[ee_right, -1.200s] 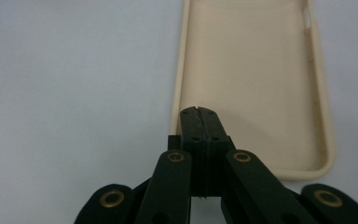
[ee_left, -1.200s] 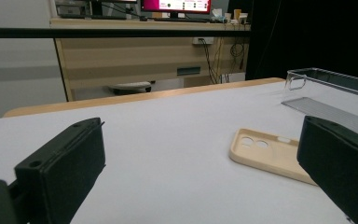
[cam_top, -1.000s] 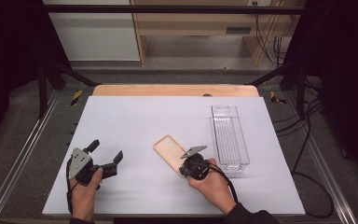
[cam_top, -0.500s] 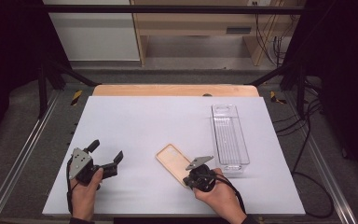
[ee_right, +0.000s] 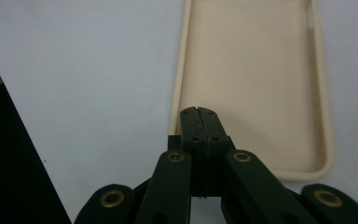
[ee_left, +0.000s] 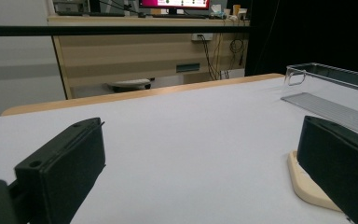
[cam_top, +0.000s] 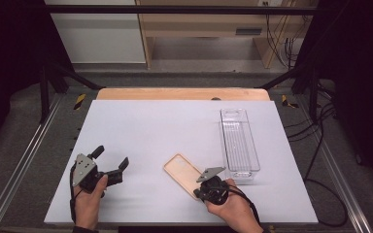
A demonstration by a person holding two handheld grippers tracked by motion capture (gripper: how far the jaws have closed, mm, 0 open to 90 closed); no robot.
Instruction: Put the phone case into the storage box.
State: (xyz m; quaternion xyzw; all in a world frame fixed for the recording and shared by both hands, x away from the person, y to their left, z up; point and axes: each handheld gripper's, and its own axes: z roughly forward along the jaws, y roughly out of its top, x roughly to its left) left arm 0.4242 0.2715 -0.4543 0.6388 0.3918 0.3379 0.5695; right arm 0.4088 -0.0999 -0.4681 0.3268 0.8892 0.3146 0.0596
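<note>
White table point(cam_top: 175, 126) carries a beige phone case point(cam_top: 183, 174) just left of the clear bin point(cam_top: 239, 143), its long axis diagonal. Right gripper point(ee_right: 199, 112), jaws together, hovers over its near edge; left gripper point(cam_top: 110, 162), jaws apart, is farther away.

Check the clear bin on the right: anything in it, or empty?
Empty. In the high view the clear bin shows only its own ribbed floor; the left gripper view shows bare bottom too. The phone case lies outside on the table.
</note>
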